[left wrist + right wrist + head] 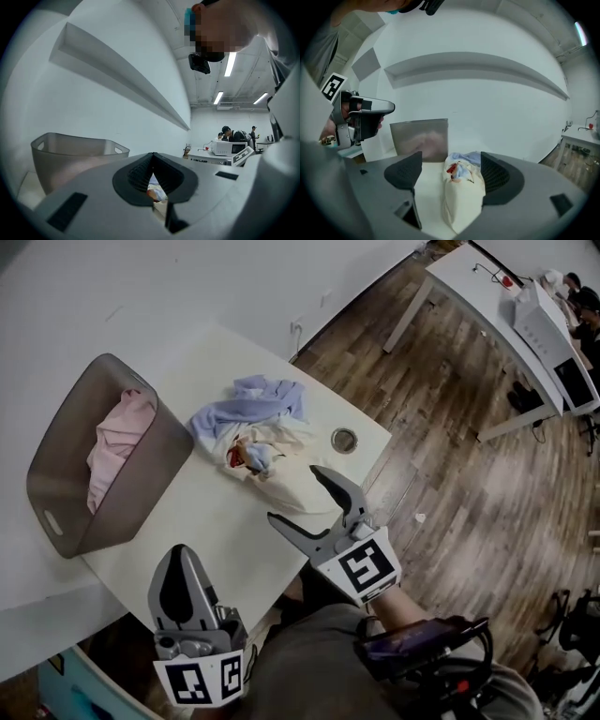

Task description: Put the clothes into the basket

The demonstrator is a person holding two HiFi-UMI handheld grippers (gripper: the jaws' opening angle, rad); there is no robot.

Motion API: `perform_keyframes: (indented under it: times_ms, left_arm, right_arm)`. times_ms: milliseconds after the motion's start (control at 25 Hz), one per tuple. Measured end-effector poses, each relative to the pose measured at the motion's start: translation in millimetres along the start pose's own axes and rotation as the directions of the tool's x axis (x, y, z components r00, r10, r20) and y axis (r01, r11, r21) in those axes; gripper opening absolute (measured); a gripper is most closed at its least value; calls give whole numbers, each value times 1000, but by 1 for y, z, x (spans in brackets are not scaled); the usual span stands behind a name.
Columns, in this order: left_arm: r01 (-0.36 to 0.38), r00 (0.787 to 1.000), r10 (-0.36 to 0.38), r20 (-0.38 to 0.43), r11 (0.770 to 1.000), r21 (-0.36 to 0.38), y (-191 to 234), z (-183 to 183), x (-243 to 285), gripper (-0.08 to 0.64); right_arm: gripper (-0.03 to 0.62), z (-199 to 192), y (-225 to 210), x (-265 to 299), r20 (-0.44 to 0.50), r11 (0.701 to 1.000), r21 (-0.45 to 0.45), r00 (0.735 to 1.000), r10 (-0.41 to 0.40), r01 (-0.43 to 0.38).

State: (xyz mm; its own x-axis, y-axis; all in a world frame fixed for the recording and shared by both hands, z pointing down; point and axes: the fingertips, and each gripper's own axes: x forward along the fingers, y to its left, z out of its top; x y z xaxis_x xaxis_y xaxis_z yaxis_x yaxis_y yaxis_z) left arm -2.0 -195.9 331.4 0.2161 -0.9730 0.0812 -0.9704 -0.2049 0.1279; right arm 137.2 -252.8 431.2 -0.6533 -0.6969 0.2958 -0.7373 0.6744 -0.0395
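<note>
A grey see-through basket (70, 479) stands at the left end of the cream table (216, 521), with a pink garment (117, 442) inside. A lavender-blue garment (253, 404) and a cream one with a red and blue print (277, 465) lie bunched near the table's middle. My right gripper (293, 493) is open just short of the cream garment (461, 197), a jaw on each side of it in the right gripper view, and holds nothing. My left gripper (183, 563) hovers shut and empty at the table's near edge. It points level toward the basket (75, 150).
A round metal grommet (344, 440) sits in the table beside the clothes. A white wall runs behind the table and wood floor (469, 474) lies to the right. Another white table (487, 287) with people stands far back right.
</note>
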Motion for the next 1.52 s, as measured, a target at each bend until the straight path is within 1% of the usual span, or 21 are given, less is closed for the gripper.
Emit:
perform_keyframes:
  times_ms: [160,280,360,520,720,840,960,1000,1080,1160,1200,1280,1360,1440,1520]
  left_arm:
    - [6,998,-7,-56,1000,-22,-2,-24,32,8]
    - [2,995,-7,-95,998,-58,0,-39,51,8]
    - [-8,993,0,-117,997,-72,5,-47,61,8]
    - [-32,988,19,-151,996,-82,17,-63,82,8]
    - [-57,980,37,-197,994,-95,31,-86,102,8]
    - [-71,974,46,-222,992,-107,37,-98,109,8]
    - [-83,969,52,-243,990,-118,42,-107,115,8]
    - [-86,967,54,-249,989,-120,43,-109,117,8]
    - [-88,965,54,-257,989,-122,44,-111,119,8]
    - [-88,963,52,-263,988,-126,42,-112,116,8]
    - [-88,963,51,-266,988,-130,40,-113,113,8]
    - [-88,963,50,-265,987,-135,38,-112,108,8]
    - [-85,966,50,-254,988,-131,37,-107,106,8]
    - [-87,969,54,-242,988,-126,38,-101,103,8]
    - [-94,970,63,-236,988,-122,39,-96,95,8]
  right_arm:
    - [437,-34,-19,21,-89,999,23,996,31,-29]
    - [466,-61,-29,36,-153,998,39,987,56,-50]
    - [481,-78,-34,48,-192,997,43,979,72,-65]
    - [504,-107,-48,71,-252,998,28,965,69,-64]
    - [529,-143,-62,95,-326,996,51,942,85,-72]
    - [531,-150,-61,102,-381,996,-14,921,78,-90]
    - [523,-154,-65,110,-413,993,-70,909,54,-91]
    - [501,-155,-66,111,-416,993,-79,908,51,-92]
    - [423,-156,-66,112,-418,991,-94,907,51,-99]
    - [293,-155,-66,111,-422,989,-108,905,48,-102]
    - [242,-154,-65,110,-424,989,-109,904,45,-100]
    - [172,-153,-65,109,-424,991,-95,905,44,-93]
    - [132,-150,-64,109,-411,994,-69,910,46,-81]
    - [115,-143,-63,107,-390,996,-58,920,37,-65]
    - [107,-133,-62,104,-365,996,-74,931,18,-49]
